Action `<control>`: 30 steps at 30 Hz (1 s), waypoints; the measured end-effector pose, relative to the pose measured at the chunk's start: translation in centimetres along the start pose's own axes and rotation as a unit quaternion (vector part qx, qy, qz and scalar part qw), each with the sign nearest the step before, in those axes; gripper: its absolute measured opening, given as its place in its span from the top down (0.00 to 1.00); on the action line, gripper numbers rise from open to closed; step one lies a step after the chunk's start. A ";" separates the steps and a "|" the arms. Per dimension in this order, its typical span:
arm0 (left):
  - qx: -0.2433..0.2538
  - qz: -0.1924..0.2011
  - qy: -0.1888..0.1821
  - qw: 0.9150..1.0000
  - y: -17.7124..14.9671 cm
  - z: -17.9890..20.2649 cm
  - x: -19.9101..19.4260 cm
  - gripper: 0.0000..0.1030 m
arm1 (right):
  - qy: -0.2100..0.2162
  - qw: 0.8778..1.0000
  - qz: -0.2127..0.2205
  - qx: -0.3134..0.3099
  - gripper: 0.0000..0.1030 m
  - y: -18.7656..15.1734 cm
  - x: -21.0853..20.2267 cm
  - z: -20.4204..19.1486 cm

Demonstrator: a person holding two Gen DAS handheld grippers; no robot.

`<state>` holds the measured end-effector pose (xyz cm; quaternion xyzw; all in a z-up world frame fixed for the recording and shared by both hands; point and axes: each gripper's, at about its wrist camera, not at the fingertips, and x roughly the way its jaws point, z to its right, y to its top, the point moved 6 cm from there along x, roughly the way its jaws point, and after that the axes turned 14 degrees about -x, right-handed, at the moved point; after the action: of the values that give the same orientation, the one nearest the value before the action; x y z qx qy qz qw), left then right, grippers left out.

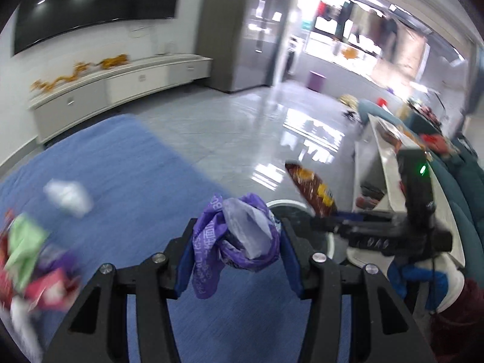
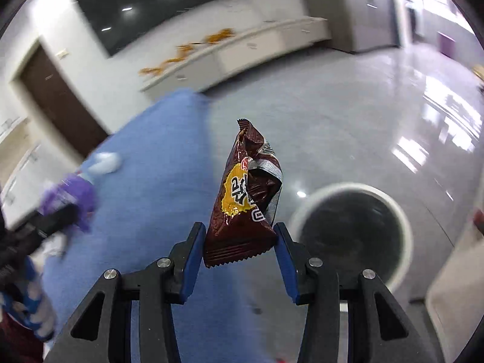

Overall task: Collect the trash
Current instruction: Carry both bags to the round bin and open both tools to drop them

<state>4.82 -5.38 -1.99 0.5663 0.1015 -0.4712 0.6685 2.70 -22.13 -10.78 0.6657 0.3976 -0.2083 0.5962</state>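
Brown snack wrapper (image 2: 246,199) stands upright (long axis vertical) between right gripper (image 2: 239,243) fingers.

Both tilt downward — left hand-held gripper (image 1: 239,242), right hand-held gripper (image 2: 239,242) — each clamped.

Two wrist fisheyes looking down and forward along their own gripper fingers

The left wrist view is facing over the blue rug (image 1: 121,163) toward the white cabinet (image 1: 121,81) and wall screen (image 1: 90,3), close above the floor; the right wrist view is sharing those (plus the white-rimmed bin (image 2: 402,211)), and each is catching the other gripper at its edge.
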 end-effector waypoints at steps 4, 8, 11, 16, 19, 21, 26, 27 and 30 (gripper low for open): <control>0.020 -0.029 -0.021 0.999 2.0 4.1 5.0 0.51 | -0.028 0.998 -0.026 0.043 0.58 -2.1 0.8 5.1; 0.030 -0.056 -0.033 0.997 2.8 7.1 9.3 0.50 | -0.038 0.995 -0.042 0.081 0.57 -3.4 2.1 8.7; 0.038 -0.074 -0.036 0.996 2.8 9.2 12.1 0.47 | -0.041 0.993 -0.049 0.103 0.56 -4.1 2.8 10.6; 0.016 -0.113 -0.052 0.992 2.7 10.6 16.0 0.31 | -0.045 0.988 -0.055 0.135 0.35 -4.9 3.8 12.9; 0.008 -0.126 -0.059 0.990 2.4 10.9 17.2 0.30 | -0.050 0.986 -0.054 0.147 0.35 -5.5 3.5 13.5; 0.009 -0.131 -0.056 0.990 2.0 11.0 17.6 0.30 | -0.056 0.985 -0.052 0.153 0.34 -6.1 3.4 14.0; 0.009 -0.119 -0.047 0.992 2.2 10.8 17.6 0.30 | -0.068 0.984 -0.049 0.158 0.34 -6.4 2.8 14.5; 0.007 -0.113 -0.045 0.993 2.3 10.7 17.5 0.30 | -0.073 0.984 -0.047 0.156 0.34 -6.3 2.6 14.5; -0.005 -0.077 -0.038 0.996 3.1 10.1 16.1 0.30 | -0.084 0.985 -0.034 0.147 0.34 -5.1 1.5 14.4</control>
<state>11.70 -22.53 -7.32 0.5353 0.1218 -0.5422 0.6361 2.43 -35.71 -18.04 0.7119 0.3339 -0.3398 0.5160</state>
